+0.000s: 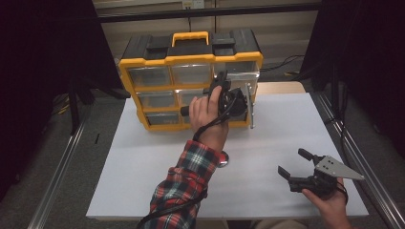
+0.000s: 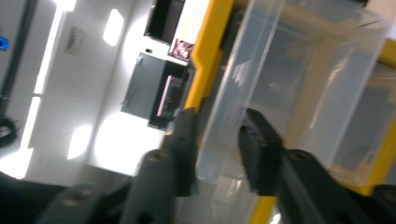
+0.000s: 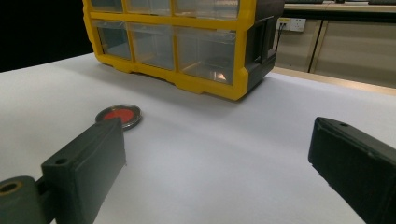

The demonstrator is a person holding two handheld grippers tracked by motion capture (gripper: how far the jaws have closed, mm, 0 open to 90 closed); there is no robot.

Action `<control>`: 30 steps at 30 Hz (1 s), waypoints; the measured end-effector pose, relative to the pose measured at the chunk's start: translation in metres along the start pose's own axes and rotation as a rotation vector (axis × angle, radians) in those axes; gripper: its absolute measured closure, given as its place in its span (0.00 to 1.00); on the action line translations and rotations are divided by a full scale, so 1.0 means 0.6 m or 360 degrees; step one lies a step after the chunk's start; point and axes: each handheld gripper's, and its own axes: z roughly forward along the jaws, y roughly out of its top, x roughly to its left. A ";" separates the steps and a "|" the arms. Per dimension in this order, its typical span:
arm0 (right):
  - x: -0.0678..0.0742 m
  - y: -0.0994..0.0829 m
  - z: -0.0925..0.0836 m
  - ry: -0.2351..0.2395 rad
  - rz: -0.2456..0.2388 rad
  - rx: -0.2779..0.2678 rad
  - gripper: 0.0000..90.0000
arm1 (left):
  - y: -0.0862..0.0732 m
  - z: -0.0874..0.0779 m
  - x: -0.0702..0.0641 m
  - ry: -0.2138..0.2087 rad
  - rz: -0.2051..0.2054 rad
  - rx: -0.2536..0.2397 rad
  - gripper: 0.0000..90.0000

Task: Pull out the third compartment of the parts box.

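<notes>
A yellow and black organizer [image 1: 191, 59] with clear drawers stands at the back of the white table [image 1: 143, 167]. My left gripper [image 1: 224, 83] reaches to its right side, where a clear drawer [image 1: 243, 78] sticks out of the frame. In the left gripper view the drawer [image 2: 299, 84] has its front wall between my left gripper [image 2: 218, 126] jaws, and both pads touch it, beside the yellow frame [image 2: 205, 60]. My right gripper [image 1: 293, 161] rests low at the table's front right, jaws open and nothing between them. A round clear case with a red disc [image 3: 118, 115] lies ahead of it.
The red disc case [image 1: 223, 159] lies mid-table, partly under the plaid sleeve [image 1: 186, 181]. Metal rails [image 1: 353, 157] run along both table sides. Dark curtains hang left and right. The organizer [image 3: 243, 56] has its other drawers pushed in.
</notes>
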 end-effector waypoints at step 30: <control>0.001 0.000 0.001 -0.0002 -0.0012 -0.0001 0.04 | -0.006 -0.032 -0.007 0.0027 0.0016 -0.0024 0.80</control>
